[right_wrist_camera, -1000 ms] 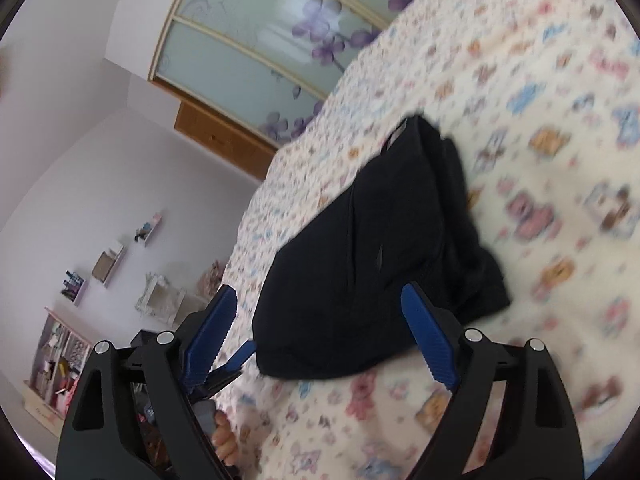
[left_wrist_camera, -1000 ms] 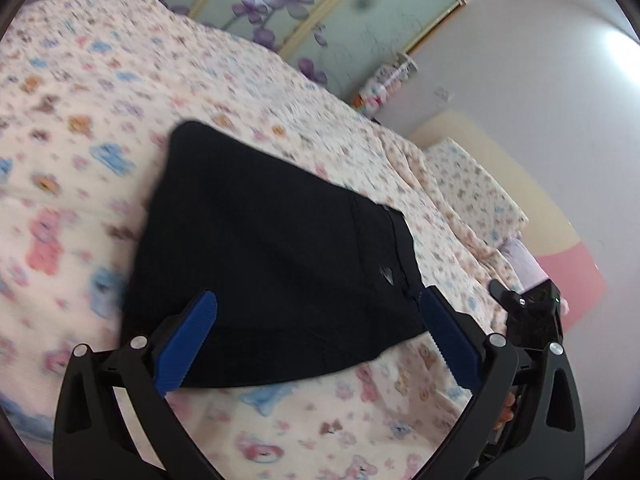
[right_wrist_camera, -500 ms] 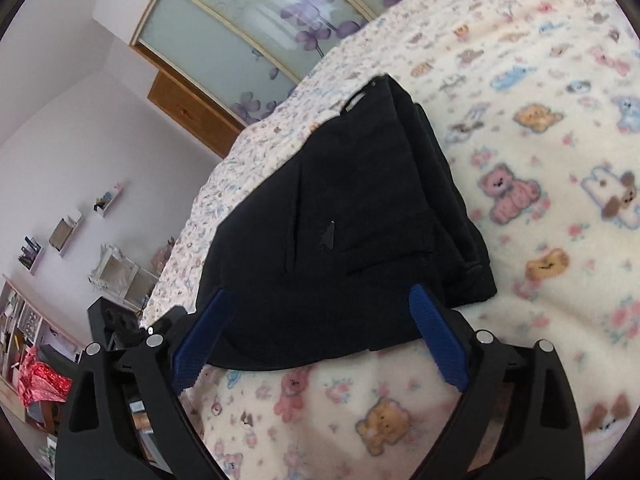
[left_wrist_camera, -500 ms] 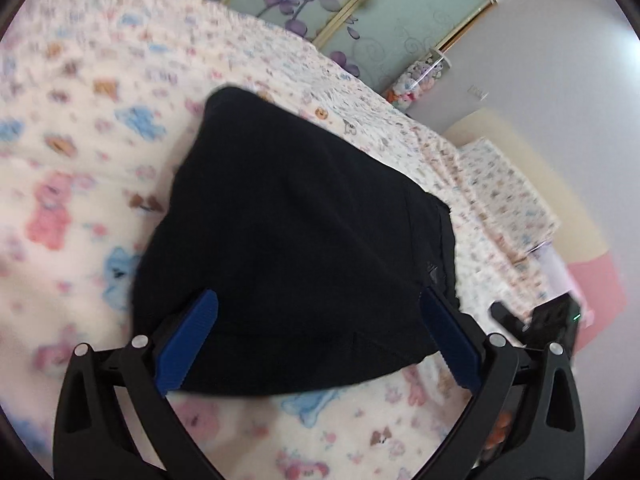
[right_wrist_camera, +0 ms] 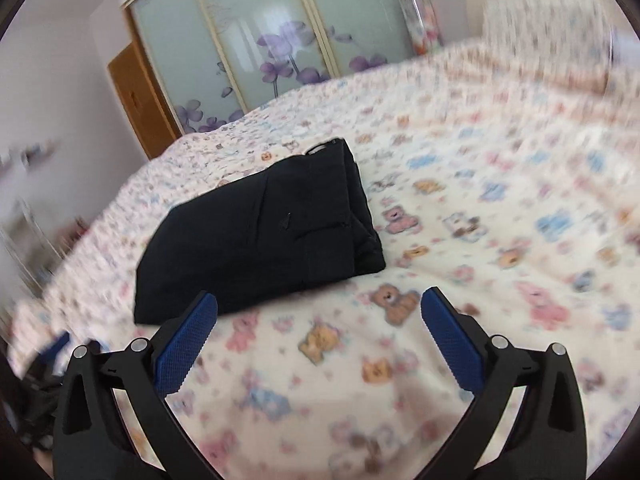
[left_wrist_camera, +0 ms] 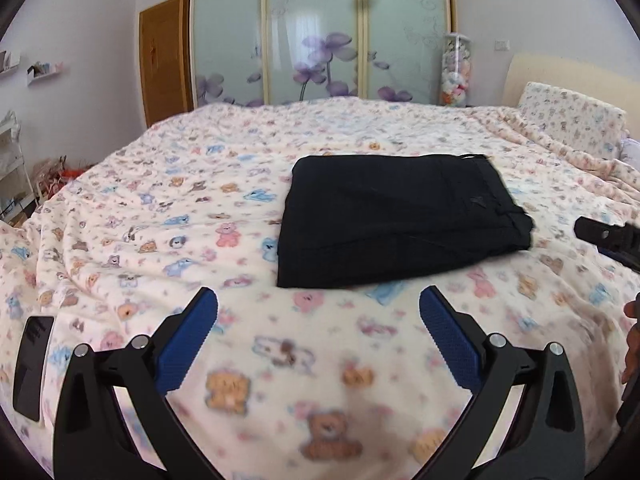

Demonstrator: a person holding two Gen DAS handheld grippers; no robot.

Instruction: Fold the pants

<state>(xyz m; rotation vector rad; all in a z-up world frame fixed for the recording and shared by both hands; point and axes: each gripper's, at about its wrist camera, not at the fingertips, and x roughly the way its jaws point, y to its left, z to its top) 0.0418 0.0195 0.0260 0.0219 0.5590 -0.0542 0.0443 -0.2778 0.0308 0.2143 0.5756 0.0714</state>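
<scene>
Plainly unlabelled folded black pants [left_wrist_camera: 396, 216] on teddy-print bedspread [left_wrist_camera: 160, 216], left claw [left_wrist_camera: 318, 320] wide, right claw [right_wrist_camera: 319, 320] opening, both empty.

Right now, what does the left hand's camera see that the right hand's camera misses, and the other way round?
Only the left wrist view shows the dark phone lying on the bedspread, the jar of soft toys, wall shelves and the other gripper's tip at its right edge. Only the right wrist view shows the pants' stacked layers side-on. Both show the folded black pants on the teddy-bear bedspread, the flowered wardrobe doors, and wide, empty blue jaws; the right gripper is opening.
</scene>
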